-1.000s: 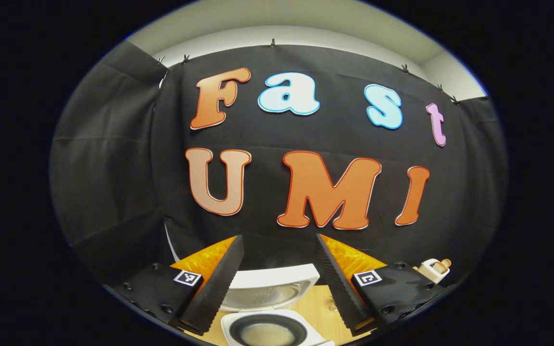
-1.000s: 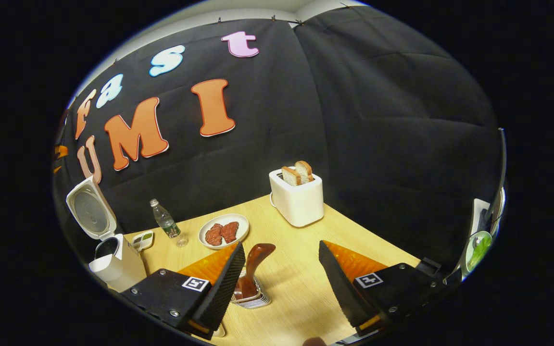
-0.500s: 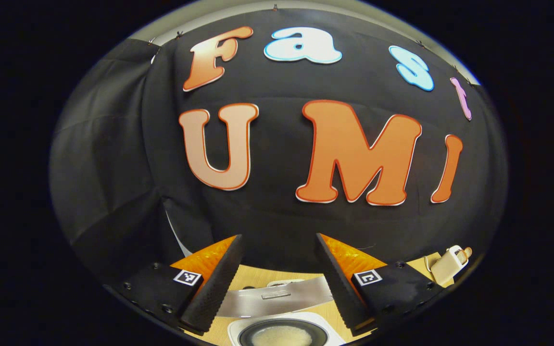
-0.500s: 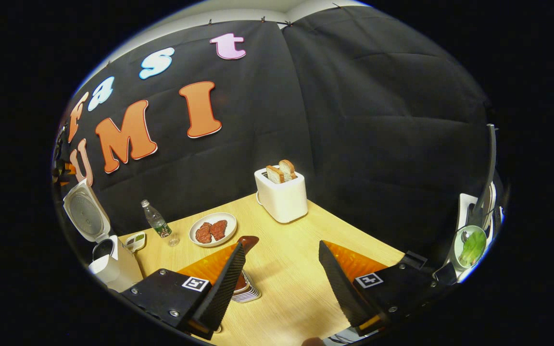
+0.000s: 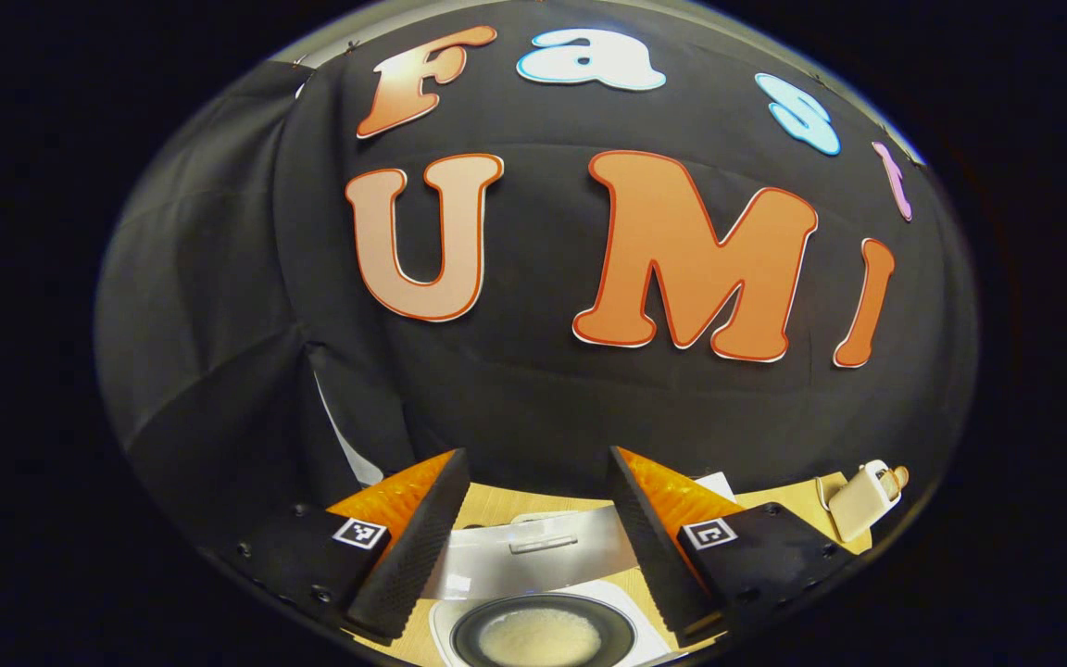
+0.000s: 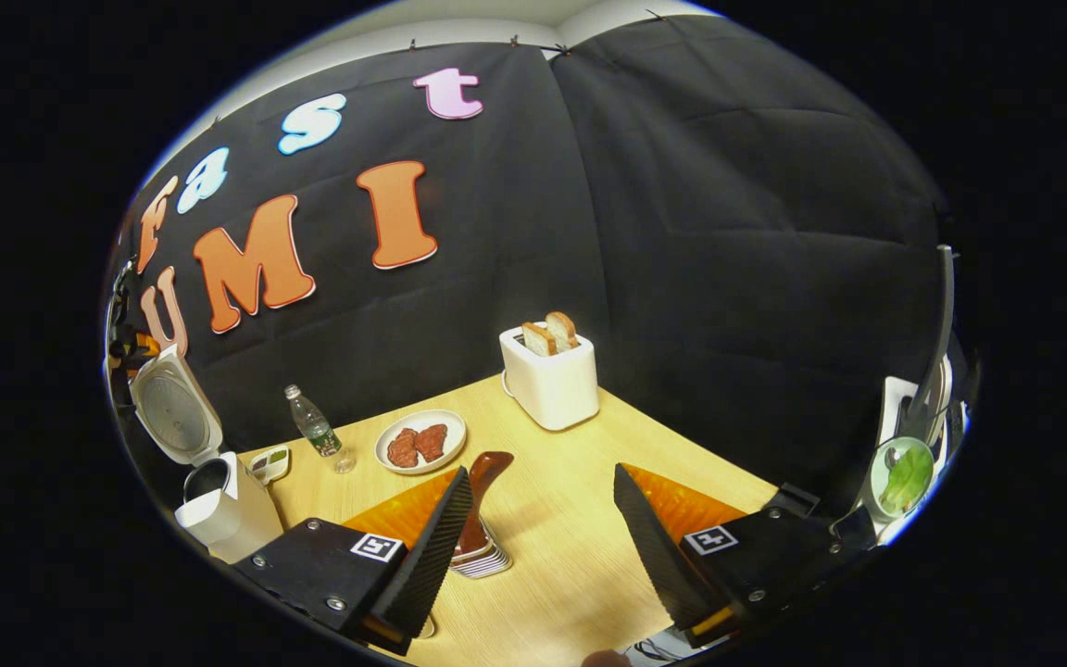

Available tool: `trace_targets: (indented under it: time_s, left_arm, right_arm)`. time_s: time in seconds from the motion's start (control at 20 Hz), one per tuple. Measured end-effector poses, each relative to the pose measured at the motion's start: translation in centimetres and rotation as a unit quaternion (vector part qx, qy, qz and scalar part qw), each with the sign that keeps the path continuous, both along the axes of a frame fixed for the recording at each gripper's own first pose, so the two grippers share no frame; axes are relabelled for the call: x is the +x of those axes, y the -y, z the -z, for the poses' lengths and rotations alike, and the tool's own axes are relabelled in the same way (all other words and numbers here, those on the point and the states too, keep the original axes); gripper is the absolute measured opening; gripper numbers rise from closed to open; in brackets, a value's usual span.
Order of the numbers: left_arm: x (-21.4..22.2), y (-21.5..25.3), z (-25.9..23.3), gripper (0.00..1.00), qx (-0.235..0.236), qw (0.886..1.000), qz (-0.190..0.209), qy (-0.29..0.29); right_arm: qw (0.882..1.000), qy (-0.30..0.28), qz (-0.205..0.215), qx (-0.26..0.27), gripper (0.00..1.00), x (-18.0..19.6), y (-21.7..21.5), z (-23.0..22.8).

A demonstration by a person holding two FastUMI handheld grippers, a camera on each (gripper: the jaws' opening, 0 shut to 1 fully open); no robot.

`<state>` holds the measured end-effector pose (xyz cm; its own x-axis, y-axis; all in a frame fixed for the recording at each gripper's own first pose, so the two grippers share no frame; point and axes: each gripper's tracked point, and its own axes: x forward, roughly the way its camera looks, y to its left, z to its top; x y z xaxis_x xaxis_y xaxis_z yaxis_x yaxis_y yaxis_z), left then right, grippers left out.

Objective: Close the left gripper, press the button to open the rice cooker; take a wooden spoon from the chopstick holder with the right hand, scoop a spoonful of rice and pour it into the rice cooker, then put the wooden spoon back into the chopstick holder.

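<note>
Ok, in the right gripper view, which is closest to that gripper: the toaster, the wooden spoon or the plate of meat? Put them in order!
1. Wooden spoon: right by the gripper's left finger.
2. Plate of meat: farther back, to the left.
3. Toaster: farthest, by the back wall.

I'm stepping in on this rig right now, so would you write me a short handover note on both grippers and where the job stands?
Left gripper: jaws open, empty, above the rice cooker.
Right gripper: jaws open, empty, above the table, just right of the wooden spoon.
Things: the cooker's lid stands up and white rice lies in its pot. The spoon stands in the chopstick holder.
Done: the cooker is open. Whether a spoonful has already been poured, I cannot tell.
Left, if not: grasp the spoon, scoop rice, pour it into the cooker, return the spoon to the holder.
</note>
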<state>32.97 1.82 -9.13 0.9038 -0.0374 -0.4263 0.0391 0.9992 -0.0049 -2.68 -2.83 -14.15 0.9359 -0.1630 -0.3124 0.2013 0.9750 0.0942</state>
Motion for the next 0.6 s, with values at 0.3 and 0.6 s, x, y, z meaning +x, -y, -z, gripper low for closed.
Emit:
trace_targets:
  time_s: [0.3,0.6]
  left_arm:
    - [-5.8,1.9,1.3,0.99,-0.009,1.000,0.014,-0.009]
    - [-13.8,4.0,7.4,1.00,-0.029,0.997,0.017,-0.063]
  right_arm:
    - [0.997,0.034,-0.041,-0.049,0.95,-0.5,-0.5,-5.5]
    - [0.992,0.059,-0.090,-0.067,0.95,-0.4,-1.3,-8.7]
